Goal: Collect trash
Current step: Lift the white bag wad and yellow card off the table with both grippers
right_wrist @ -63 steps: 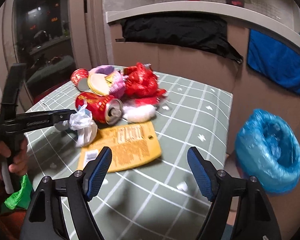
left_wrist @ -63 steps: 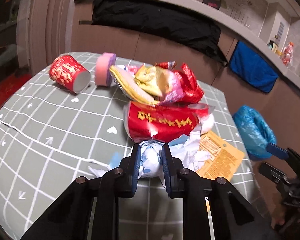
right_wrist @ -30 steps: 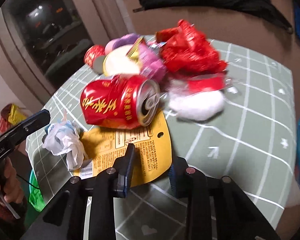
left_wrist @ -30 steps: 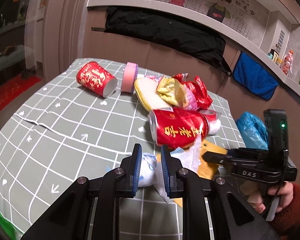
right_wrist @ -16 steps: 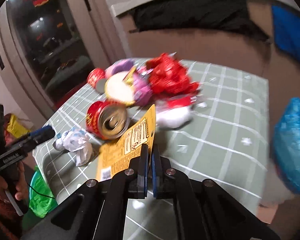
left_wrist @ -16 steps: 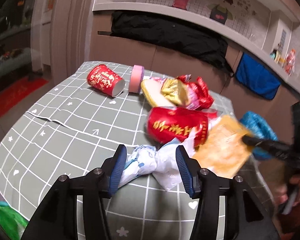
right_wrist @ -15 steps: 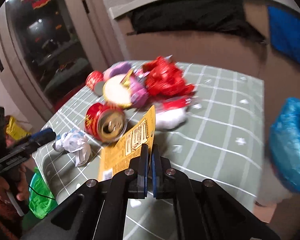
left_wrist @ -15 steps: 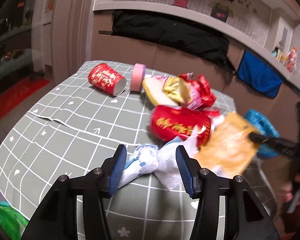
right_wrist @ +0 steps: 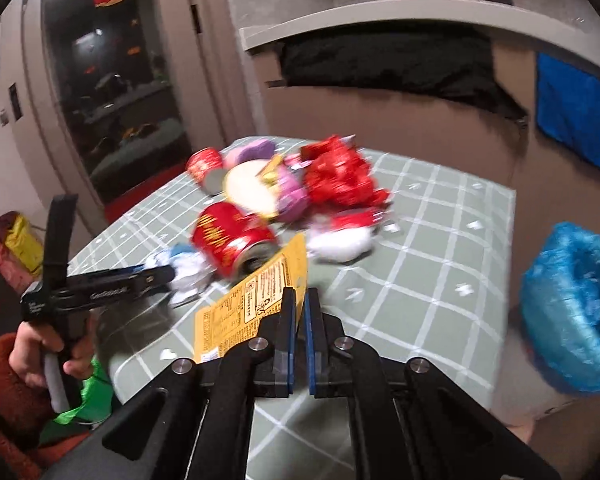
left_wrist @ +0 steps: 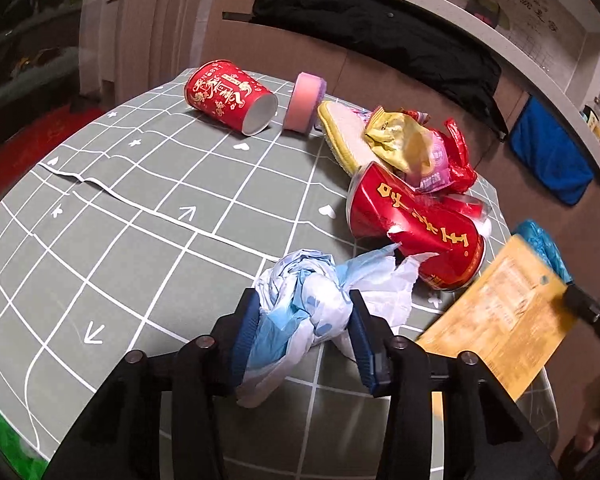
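Lying crumpled between the left gripper's (left_wrist: 302,330) jaws, the bag (left_wrist: 320,296) was a white and pale-blue plastic wad resting on the bench (left_wrist: 140,240); those jaws had just been closing and their pads pressed on its sides. The card (right_wrist: 252,300), a yellow printed sheet, stood tilted and lifted off the bench, pinched by its edge in the right gripper (right_wrist: 299,336), whose jaws had just eased slightly apart, nearly together with the sheet between them. Touching the bag's far side lay a dented red can (left_wrist: 416,232) on its side. Beyond it sat a heap of wrappers (left_wrist: 432,156), yellow, pink and red, against a pale sponge (left_wrist: 340,136). Further back lay a pink roll (left_wrist: 306,100) and a red cup (left_wrist: 230,96) on its side. A blue-lined bin (right_wrist: 576,308) stood beside the bench's right edge. A hand (right_wrist: 48,350) in a red sleeve held the left gripper.
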Motion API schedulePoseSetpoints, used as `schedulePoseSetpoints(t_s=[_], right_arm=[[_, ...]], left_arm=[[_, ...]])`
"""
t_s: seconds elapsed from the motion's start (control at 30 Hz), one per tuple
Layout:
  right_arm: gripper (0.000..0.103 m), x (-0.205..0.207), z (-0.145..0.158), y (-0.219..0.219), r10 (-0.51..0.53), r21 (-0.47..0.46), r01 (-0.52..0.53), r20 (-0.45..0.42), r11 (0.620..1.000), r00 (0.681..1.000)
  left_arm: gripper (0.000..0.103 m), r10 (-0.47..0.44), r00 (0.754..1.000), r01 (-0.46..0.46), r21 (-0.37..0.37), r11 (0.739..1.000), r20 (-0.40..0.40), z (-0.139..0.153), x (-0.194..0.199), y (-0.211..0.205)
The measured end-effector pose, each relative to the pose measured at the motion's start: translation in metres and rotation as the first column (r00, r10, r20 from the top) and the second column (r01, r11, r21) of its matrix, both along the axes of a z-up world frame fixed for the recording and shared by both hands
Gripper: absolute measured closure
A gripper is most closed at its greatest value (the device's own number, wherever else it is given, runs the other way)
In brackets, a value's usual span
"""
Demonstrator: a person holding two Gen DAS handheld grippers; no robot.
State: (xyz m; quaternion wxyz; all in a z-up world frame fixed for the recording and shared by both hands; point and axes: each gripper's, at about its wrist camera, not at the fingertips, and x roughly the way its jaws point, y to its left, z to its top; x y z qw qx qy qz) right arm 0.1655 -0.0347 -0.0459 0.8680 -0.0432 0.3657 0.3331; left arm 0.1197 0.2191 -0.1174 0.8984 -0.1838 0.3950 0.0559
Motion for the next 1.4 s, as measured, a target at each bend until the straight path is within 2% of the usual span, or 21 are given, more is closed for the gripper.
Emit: schedulePoseSetpoints(t_s=[0.1,0.13,0.2,0.3,0.4,0.53,0.6,0.63,0.7,0.77,0.9,1.07,1.13,1.17,1.23,1.37,1.4], right_arm=[[0.055,-0.003,-0.004,0.015,0.060,0.046,-0.059,-0.015,0.997,0.998],[0.051,-0.004,-0.005,0.020,0.076,0.055,-0.075,-0.021,0.996,0.997],[0.051,-0.002,-0.011,0.035,0.115,0.036,-0.113,-0.051,0.993,0.992],[0.052,-0.002,-0.019,0.044,0.088,-0.034,-0.089,-0.040,0.995,0.995],[0.052,-0.002,-0.025,0.037,0.059,-0.069,-0.063,-0.046,0.996,0.997],[0.052,-0.004,-0.042,0.017,-0.009,-0.135,-0.005,-0.102,0.991,0.995],[0.052,-0.003,-0.049,0.008,-0.032,-0.116,0.015,-0.152,0.993,0.988],[0.051,-0.001,-0.054,0.003,-0.040,-0.084,0.023,-0.199,0.996,0.979],[0.050,-0.001,-0.055,0.000,-0.040,-0.023,0.036,-0.223,0.999,0.974],[0.050,0.001,-0.056,0.007,0.029,0.039,-0.019,-0.273,0.999,0.962],[0.078,0.005,-0.053,0.027,0.107,0.087,-0.087,-0.267,0.992,0.958],[0.078,0.024,-0.056,0.053,0.130,0.122,-0.099,-0.278,0.988,0.952],[0.094,0.027,-0.058,0.061,0.135,0.104,-0.110,-0.276,0.989,0.952],[0.094,0.025,-0.056,0.062,0.128,0.092,-0.106,-0.270,0.990,0.954],[0.097,0.022,-0.046,0.063,0.109,0.045,-0.102,-0.215,0.994,0.970],[0.101,0.009,-0.016,0.041,0.068,0.004,-0.068,-0.079,0.998,0.995],[0.102,0.008,-0.011,0.035,0.063,0.002,-0.063,-0.068,0.998,0.996]], left_arm=[[0.061,-0.014,1.000,0.014,0.014,1.000,0.000,-0.001,-0.002,0.000],[0.061,-0.017,1.000,0.017,0.015,1.000,0.002,-0.001,-0.003,0.000],[0.061,-0.018,1.000,0.018,0.010,1.000,0.004,-0.001,-0.003,0.001],[0.063,-0.020,1.000,0.020,-0.011,1.000,0.013,0.002,-0.008,0.003],[0.064,-0.025,0.999,0.025,0.001,1.000,0.042,0.012,-0.017,0.004],[0.064,-0.076,0.995,0.075,0.012,0.997,0.069,0.027,-0.032,0.000],[0.064,-0.103,0.993,0.102,0.033,0.994,0.056,0.028,-0.037,-0.004],[0.064,-0.111,0.993,0.110,0.039,0.993,0.045,0.026,-0.038,-0.006],[0.064,-0.121,0.993,0.120,0.041,0.992,0.011,0.018,-0.038,-0.008],[0.064,-0.130,0.991,0.131,0.020,0.991,-0.031,0.006,-0.034,-0.008],[0.064,-0.150,0.988,0.152,0.055,0.987,-0.036,0.001,-0.034,-0.016],[0.064,-0.153,0.988,0.154,0.040,0.987,-0.036,0.000,-0.032,-0.015],[0.064,-0.143,0.989,0.144,0.020,0.989,-0.033,0.002,-0.032,-0.013],[0.064,-0.141,0.989,0.142,0.006,0.990,-0.030,0.003,-0.032,-0.012],[0.064,-0.152,0.988,0.152,-0.012,0.988,-0.007,0.013,-0.034,-0.014],[0.064,-0.159,0.986,0.157,0.028,0.987,0.044,0.036,-0.033,-0.025],[0.064,-0.163,0.985,0.161,0.034,0.986,0.063,0.044,-0.031,-0.030]])
